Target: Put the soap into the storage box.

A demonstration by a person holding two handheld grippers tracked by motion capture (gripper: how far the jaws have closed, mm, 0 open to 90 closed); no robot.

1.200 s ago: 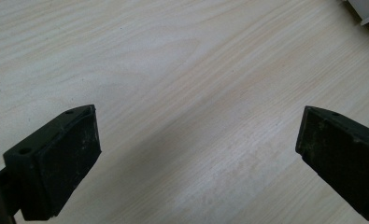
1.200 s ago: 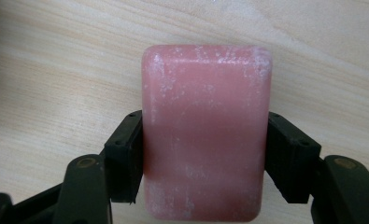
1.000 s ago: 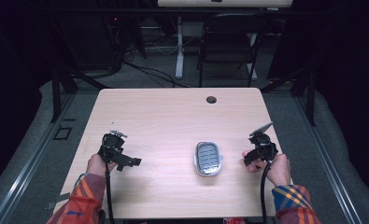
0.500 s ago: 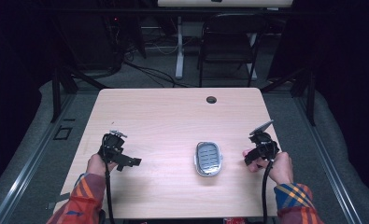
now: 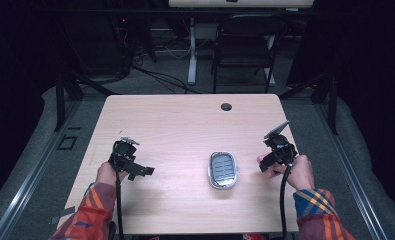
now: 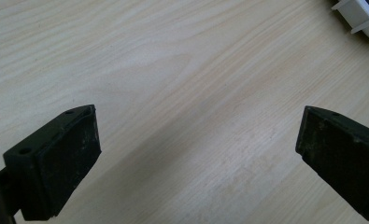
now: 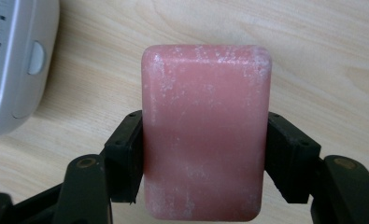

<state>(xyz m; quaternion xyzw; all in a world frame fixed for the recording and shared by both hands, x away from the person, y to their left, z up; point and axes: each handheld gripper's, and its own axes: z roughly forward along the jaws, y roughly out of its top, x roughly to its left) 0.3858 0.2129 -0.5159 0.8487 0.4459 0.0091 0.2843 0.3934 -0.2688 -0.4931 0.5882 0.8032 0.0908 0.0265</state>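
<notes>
Between the jaws of the right gripper (image 7: 205,154) sits a pink bar of soap (image 7: 205,130), pinched across its narrower width with both long edges against the pads, held above the wooden table (image 7: 322,51). Its surface is dusted with whitish, dry residue, and its corners are rounded. Judging by that look, the bar is stiff and fairly dense for its size, not fragile, but it is likely to turn slippery under pressure or if damp, and the rounded edges give the pads little to bite on; the present hold, low on the flat sides and square to them, seems the safest one. Too hard a squeeze could dent or squirt it out.

Just to the bar's left in the right gripper view lies a grey-white plastic soap dish (image 7: 14,65), which in the high view rests on the table between the two hands, well apart from each.

On the other side, the left gripper (image 6: 196,163) has its jaws spread wide, holding nothing and touching nothing, hovering over bare wood with a corner of the dish at the far upper right.
</notes>
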